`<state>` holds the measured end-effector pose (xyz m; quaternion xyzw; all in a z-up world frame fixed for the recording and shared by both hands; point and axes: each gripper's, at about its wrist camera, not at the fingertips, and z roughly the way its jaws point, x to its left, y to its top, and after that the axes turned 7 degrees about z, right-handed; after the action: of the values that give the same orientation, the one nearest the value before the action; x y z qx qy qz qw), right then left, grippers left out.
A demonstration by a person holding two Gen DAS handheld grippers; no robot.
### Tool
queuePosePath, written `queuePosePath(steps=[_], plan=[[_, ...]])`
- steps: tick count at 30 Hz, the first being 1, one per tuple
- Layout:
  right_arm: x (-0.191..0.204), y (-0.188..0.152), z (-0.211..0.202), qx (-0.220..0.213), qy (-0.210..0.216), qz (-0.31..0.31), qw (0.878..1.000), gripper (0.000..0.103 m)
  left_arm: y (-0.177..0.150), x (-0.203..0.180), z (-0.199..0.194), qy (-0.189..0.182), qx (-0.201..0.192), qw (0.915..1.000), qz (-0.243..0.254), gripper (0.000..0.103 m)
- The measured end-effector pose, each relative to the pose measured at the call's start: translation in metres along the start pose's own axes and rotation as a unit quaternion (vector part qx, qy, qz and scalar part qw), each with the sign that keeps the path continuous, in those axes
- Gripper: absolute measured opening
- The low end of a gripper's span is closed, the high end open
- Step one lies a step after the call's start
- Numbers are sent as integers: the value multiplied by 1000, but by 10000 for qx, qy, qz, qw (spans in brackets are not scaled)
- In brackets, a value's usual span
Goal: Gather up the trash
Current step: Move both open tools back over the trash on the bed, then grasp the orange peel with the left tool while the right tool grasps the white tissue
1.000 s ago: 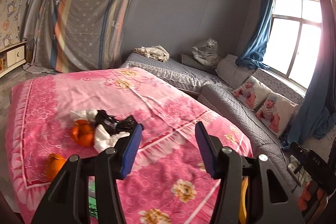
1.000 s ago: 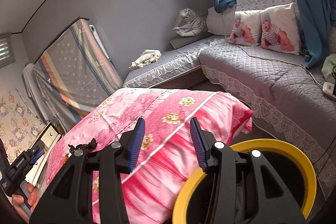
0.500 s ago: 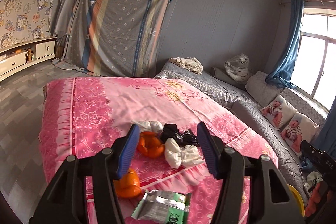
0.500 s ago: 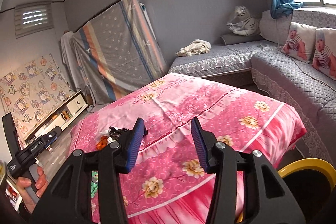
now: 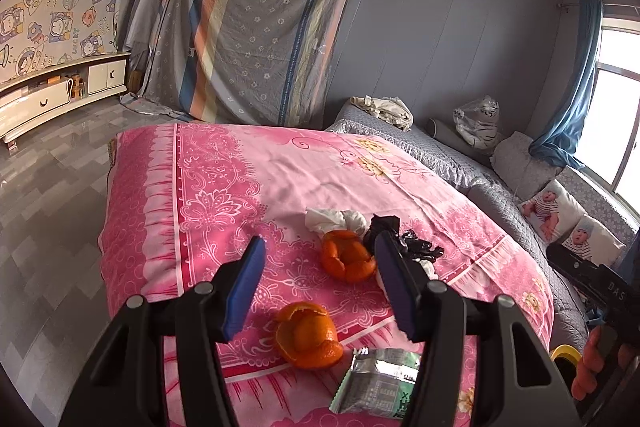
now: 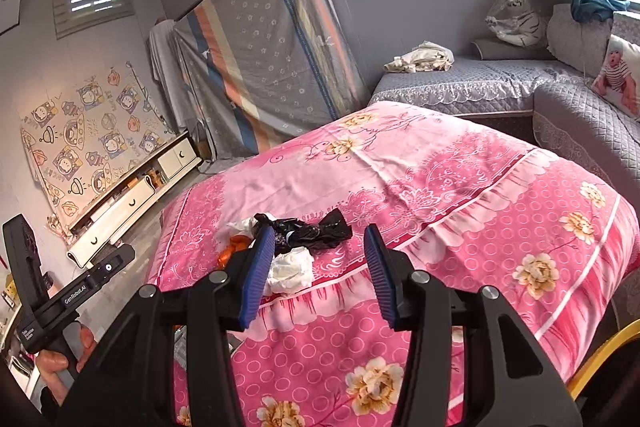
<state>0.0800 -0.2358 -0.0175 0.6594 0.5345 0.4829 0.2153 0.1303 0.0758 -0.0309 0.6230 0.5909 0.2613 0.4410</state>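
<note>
Holding both sets of fingers (image 5: 320,285) (image 6: 320,271) parted and empty, we face orange peels (image 5: 308,335), tissues (image 6: 290,269) and a wrapper (image 5: 376,383) on the pink bed (image 5: 240,187).

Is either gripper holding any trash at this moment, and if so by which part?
Nothing is held. The left gripper and right gripper both stand open and empty above the pink bedspread.

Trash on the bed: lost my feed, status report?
Both jaws open, empty. Orange peels, tissues, black bag, wrapper lie on pink bedspread. Nothing in the way.
</note>
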Motion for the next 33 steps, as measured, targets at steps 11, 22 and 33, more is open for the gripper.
queuePosePath(steps=[11, 22, 33], plan=[[18, -16, 77, 726, 153, -182, 9971, 51, -21, 6, 28, -138, 403, 9991, 38, 59], [17, -25, 128, 1223, 126, -27, 9924, 59, -33, 10, 50, -392, 828, 9958, 2, 71], [21, -33, 148, 1549, 120, 68, 9878, 59, -42, 11, 72, -480, 1368, 9894, -53, 71]])
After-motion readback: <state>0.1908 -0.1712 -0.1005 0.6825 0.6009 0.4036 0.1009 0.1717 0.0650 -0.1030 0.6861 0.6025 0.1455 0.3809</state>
